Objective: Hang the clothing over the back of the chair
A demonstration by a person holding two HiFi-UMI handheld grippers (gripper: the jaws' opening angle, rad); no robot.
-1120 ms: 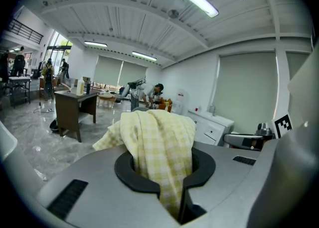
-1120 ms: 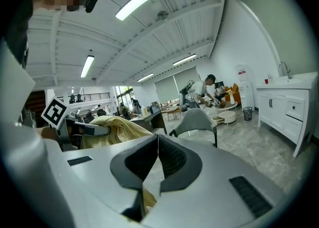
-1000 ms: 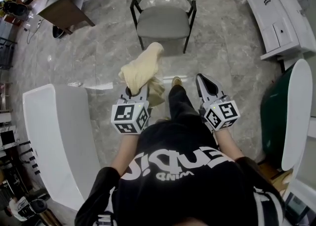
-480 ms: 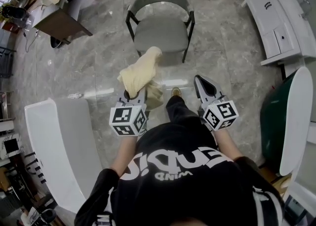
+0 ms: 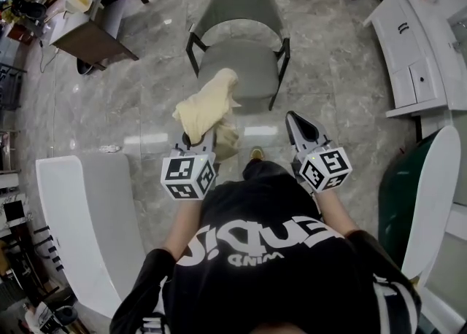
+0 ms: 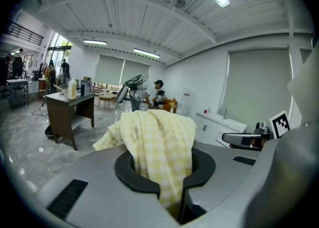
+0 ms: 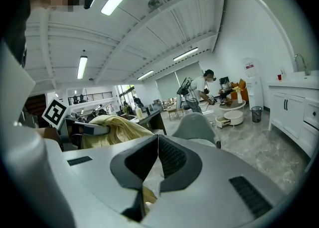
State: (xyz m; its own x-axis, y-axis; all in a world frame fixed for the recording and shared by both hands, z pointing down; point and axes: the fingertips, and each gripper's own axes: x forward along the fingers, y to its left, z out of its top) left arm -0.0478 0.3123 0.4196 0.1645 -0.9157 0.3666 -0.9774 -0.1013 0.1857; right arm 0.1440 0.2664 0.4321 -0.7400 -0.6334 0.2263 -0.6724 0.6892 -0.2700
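Showing the chair [image 5: 246, 59], head view hides how left hand-held gripper [image 5: 198, 136] clamps yellow clothing [image 5: 208, 103].

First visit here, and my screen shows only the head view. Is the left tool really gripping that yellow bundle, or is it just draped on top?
Observer: Gripped. In the left gripper view, the left gripper has its jaws clamped on the yellow checked cloth.
Operator: And the right one?
Observer: The right gripper has its jaws shut together, nothing between them.
Operator: Anyone beyond the grey chair?
Observer: Yes, people farther down the room, outside your frame.
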